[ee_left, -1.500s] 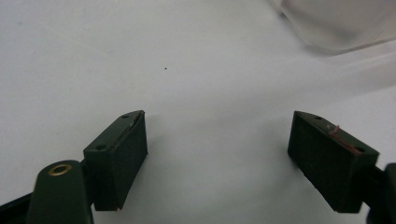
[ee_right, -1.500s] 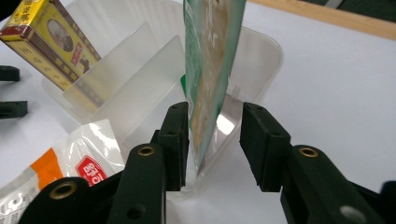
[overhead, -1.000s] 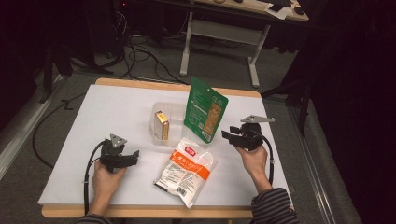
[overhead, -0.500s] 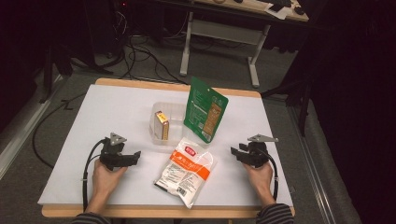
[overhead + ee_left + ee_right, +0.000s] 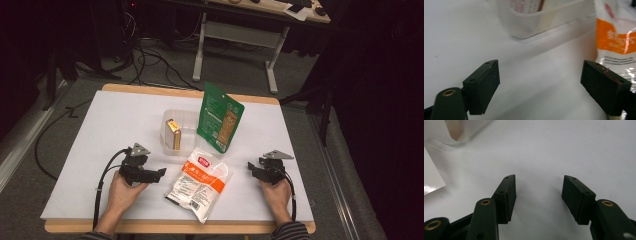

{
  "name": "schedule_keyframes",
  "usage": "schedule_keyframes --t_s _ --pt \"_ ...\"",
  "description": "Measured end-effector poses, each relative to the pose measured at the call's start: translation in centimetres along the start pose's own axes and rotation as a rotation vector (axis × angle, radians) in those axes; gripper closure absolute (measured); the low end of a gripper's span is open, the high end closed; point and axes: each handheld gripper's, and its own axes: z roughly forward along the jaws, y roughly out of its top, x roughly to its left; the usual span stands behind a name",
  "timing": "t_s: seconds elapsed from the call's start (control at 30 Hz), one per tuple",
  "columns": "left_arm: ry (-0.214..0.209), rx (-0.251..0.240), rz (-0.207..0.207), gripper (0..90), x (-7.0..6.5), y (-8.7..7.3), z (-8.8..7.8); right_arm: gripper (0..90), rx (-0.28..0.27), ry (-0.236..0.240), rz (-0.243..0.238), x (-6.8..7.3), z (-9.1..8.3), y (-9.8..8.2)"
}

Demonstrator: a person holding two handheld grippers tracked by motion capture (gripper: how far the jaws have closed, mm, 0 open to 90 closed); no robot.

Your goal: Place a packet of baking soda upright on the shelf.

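A white and orange snack bag [image 5: 200, 182] lies flat near the front middle of the white table [image 5: 100, 130]. Behind it stands a clear plastic tub [image 5: 187, 122] holding a small yellow box [image 5: 173, 134]. A green pouch [image 5: 220, 117] stands against the tub's right side. My left gripper [image 5: 161, 173] rests on the table left of the bag, open, jaws pointing at it. In the left gripper view that gripper [image 5: 540, 75] holds nothing, with the bag [image 5: 616, 37] at right and the tub [image 5: 536, 22] ahead. My right gripper [image 5: 250, 167] sits right of the bag. It [image 5: 539, 187] is open over bare table.
The table's wooden edge runs close to both hands at the front. Behind the table stands a metal desk frame [image 5: 235, 37], with cables [image 5: 155, 55] on the grey floor. Bare table lies to the left of the tub and along the right side.
My right gripper has come back from beside the green pouch toward the person and now rests low at the table's front right. The left gripper has stayed put.
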Motion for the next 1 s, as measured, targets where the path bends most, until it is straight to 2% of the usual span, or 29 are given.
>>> schedule_keyframes --t_s 0.1,0.23,0.47,0.7,0.83,0.9,1.0 --pt "-0.043 0.018 0.018 15.6 -1.4 -0.4 0.3 45.4 -0.006 0.008 0.012 -0.1 0.0 0.0" --pt "-0.085 0.045 0.012 15.5 -2.9 -0.6 0.8 45.4 -0.007 0.005 0.009 -0.1 0.0 -0.1" --pt "-0.111 0.112 0.03 16.1 -4.7 -1.1 2.4 45.4 -0.008 0.002 0.006 0.0 0.0 -0.1" --pt "-0.123 0.185 0.033 17.5 -5.5 -1.5 3.9 45.4 -0.006 0.002 0.002 0.0 0.0 -0.1" --pt "-0.131 0.221 0.052 18.7 -5.9 -1.7 4.7 45.4 -0.005 0.002 0.003 0.0 0.0 -0.1" --pt "-0.139 0.225 0.033 19.9 -6.2 -1.8 5.1 45.4 -0.006 0.002 0.001 0.0 0.0 -0.1" --pt "-0.144 0.247 0.036 23.0 -6.3 -1.9 5.6 45.4 -0.007 0.002 0.001 0.0 0.0 -0.1"
